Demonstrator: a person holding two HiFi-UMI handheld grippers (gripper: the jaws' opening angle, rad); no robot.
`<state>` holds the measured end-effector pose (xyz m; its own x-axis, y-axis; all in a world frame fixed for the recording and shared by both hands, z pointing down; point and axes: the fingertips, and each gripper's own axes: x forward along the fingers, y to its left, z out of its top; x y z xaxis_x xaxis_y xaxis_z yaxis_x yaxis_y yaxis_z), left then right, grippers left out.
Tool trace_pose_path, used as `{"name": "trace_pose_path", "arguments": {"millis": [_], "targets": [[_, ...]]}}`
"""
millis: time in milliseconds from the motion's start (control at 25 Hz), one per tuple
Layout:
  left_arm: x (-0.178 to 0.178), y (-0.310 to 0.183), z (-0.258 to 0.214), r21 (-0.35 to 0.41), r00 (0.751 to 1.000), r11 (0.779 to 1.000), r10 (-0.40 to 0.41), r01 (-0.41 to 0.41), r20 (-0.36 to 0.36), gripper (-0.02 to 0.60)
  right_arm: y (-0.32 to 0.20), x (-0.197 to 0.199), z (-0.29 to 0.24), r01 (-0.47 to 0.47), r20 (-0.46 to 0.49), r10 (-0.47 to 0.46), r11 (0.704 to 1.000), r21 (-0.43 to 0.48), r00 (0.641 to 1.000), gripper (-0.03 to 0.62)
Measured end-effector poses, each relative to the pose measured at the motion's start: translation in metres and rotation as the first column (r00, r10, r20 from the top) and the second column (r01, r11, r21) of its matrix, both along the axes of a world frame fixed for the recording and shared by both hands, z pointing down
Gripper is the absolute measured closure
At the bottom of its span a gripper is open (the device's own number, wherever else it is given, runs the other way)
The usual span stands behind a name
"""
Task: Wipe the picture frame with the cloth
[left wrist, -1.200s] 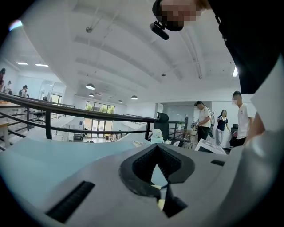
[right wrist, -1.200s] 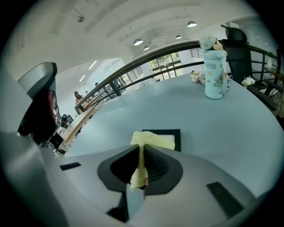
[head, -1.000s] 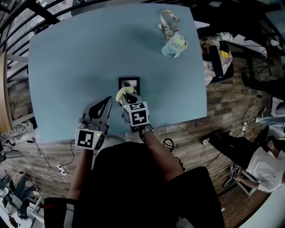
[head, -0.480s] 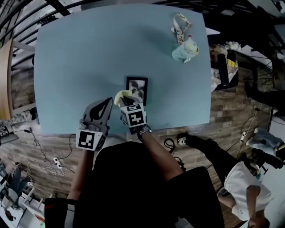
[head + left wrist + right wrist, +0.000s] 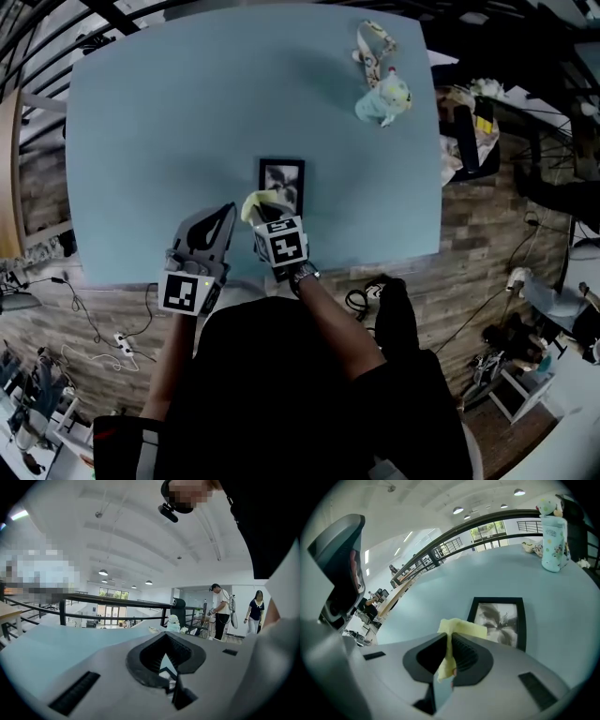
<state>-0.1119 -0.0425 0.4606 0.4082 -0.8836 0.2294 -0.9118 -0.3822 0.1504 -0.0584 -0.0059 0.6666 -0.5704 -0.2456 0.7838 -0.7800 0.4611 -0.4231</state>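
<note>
View from above of a pale blue table (image 5: 159, 112), with a person in black standing at its near edge and holding a gripper in each hand. A small black picture frame (image 5: 281, 186) lay flat near the middle of the table, showing a grey flower print.

The right gripper (image 5: 265, 214) had its jaws clenched on a folded yellow cloth (image 5: 259, 201). The cloth's free end hung at the frame's near left corner. Whether it touched the frame could not be told. In the right gripper view, the cloth (image 5: 459, 629) stuck up between the jaws, with the frame (image 5: 499, 620) just beyond it.

The left gripper (image 5: 223, 217) rested just left of the right one, jaws closed together on nothing.

A pale bottle (image 5: 382, 97) stood well apart at the far right of the table.

Judging by this, the cloth was in hand and brought to the frame, but nearly all of the glass and border lay uncovered, so most of the wiping seemed left to do.
</note>
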Motion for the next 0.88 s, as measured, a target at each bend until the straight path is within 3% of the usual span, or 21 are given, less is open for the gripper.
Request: {"name": "trace_pose_path", "arguments": {"millis": [880], "targets": [[0.049, -0.003, 0.0, 0.014, 0.996, 0.996, 0.089, -0.089, -0.014, 0.584, 0.001, 0.07, 0.0, -0.129, -0.032, 0.129, 0.992, 0.001, 0.991, 0.559]]}}
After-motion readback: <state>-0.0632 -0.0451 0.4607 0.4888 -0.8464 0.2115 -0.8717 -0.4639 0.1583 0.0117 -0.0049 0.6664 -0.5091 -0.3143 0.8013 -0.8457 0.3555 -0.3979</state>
